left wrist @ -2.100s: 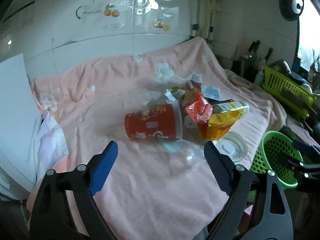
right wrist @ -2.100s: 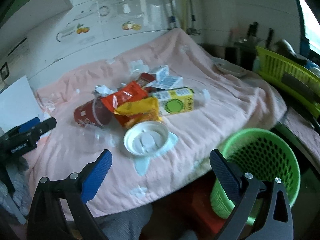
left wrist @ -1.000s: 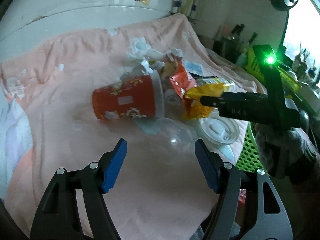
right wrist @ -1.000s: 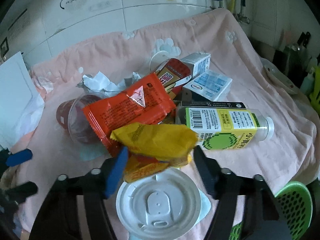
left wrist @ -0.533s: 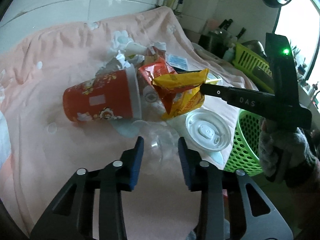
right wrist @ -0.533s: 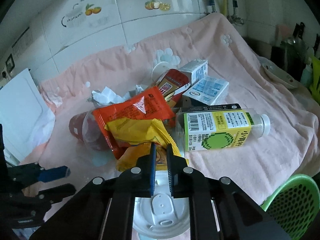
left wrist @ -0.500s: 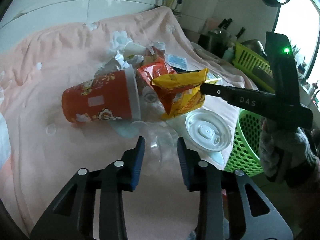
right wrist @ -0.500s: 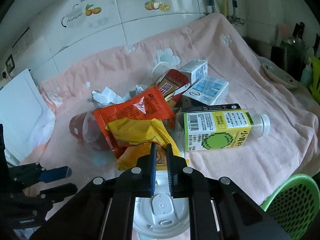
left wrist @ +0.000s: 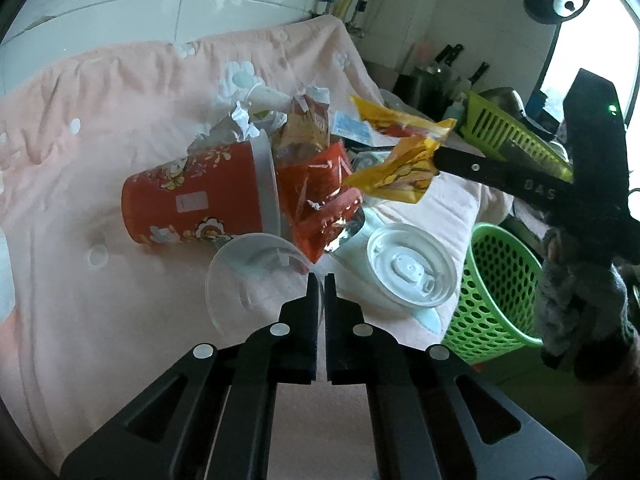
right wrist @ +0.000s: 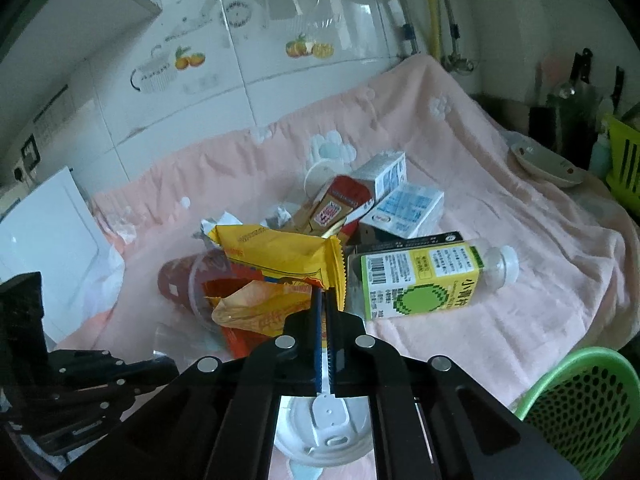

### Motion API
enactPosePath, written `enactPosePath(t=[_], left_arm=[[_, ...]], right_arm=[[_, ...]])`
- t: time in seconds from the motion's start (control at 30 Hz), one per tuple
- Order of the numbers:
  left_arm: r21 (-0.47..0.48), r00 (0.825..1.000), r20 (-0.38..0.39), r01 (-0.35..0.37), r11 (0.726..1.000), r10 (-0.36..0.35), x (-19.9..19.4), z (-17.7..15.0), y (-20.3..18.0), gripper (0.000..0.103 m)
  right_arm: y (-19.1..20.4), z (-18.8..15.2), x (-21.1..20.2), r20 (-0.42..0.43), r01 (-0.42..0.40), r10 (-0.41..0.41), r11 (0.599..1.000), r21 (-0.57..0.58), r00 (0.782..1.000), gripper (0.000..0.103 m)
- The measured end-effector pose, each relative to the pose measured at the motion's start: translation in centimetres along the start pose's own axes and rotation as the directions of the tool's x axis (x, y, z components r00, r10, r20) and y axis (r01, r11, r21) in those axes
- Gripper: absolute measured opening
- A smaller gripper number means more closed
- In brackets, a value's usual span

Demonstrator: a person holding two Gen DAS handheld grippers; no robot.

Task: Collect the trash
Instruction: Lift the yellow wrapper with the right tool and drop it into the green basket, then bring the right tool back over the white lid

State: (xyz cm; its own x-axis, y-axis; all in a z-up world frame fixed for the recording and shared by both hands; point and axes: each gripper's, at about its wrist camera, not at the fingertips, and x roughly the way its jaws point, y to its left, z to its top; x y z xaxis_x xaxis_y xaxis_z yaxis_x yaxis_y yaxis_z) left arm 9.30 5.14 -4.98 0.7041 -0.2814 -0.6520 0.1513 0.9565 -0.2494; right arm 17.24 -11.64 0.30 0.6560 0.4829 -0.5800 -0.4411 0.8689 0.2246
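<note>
Right wrist: hand-held gripper (right wrist: 325, 294) clamping yellow wrapper (right wrist: 280, 256).

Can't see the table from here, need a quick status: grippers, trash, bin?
Left gripper shut on clear plastic lid. Right gripper shut on yellow snack bag, lifted off pile. Green bin beside table, path looks open.

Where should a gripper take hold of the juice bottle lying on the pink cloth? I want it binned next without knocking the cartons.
Probably the bare neck by the white cap of the juice bottle: it lies on its side, its neck pointing right, clear of the cartons behind. Come from above with the jaws across the neck.
</note>
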Motion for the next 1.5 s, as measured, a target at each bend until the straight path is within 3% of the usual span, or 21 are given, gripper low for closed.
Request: enactPosePath(t=[0.2,0.47,0.6,0.8,1.03,1.17,1.23,1.37,1.5], left_arm=[[0.008,0.999,0.032,0.023,1.0,-0.023,-1.8,-0.1,-0.8,0.001],[0.076,0.991,0.053,0.118,0.99,-0.122,-2.9,0.6,-5.1,0.001],[0.115,0.982,0.043,0.176,0.978,-0.182,-2.3,0.9,-7.9,0.001],[0.189,0.965,0.009,0.255,0.948,-0.262,-0.5,1.4,-12.7,0.001],[0.26,0.931,-0.07,0.363,0.895,-0.357,2.4,1.1,-18.9,0.001],[0.279,0.914,-0.113,0.406,0.87,-0.39,4.2,0.9,-21.7,0.001],[0.288,0.907,-0.135,0.421,0.86,-0.399,5.3,0.7,-23.0,0.001],[0.304,0.89,-0.18,0.455,0.837,-0.418,7.4,0.1,-25.6,0.001],[0.295,0.863,-0.237,0.501,0.813,-0.446,9.5,-0.6,-27.8,0.002]], right_arm=[[-0.9,-0.4,-3.6,0.056,0.017,-0.018,1.0,0.024,0.998,0.002],[-4.3,-3.4,-8.8,0.073,0.143,-0.147,0.988,0.064,0.986,0.002],[-6.9,-5.6,-11.0,0.053,0.226,-0.232,0.969,0.094,0.971,0.002],[-11.6,-9.4,-13.7,-0.01,0.36,-0.364,0.919,0.161,0.932,0.004],[-15.4,-12.4,-15.4,-0.068,0.453,-0.449,0.865,0.214,0.891,0.011],[-16.7,-13.7,-16.3,-0.081,0.468,-0.463,0.847,0.251,0.883,0.026],[-17.2,-14.2,-17.0,-0.076,0.471,-0.469,0.839,0.271,0.88,0.029],[-17.7,-14.8,-18.5,-0.063,0.486,-0.491,0.823,0.293,0.869,0.048],[-17.9,-15.4,-20.4,-0.043,0.504,-0.517,0.808,0.304,0.855,0.061]])
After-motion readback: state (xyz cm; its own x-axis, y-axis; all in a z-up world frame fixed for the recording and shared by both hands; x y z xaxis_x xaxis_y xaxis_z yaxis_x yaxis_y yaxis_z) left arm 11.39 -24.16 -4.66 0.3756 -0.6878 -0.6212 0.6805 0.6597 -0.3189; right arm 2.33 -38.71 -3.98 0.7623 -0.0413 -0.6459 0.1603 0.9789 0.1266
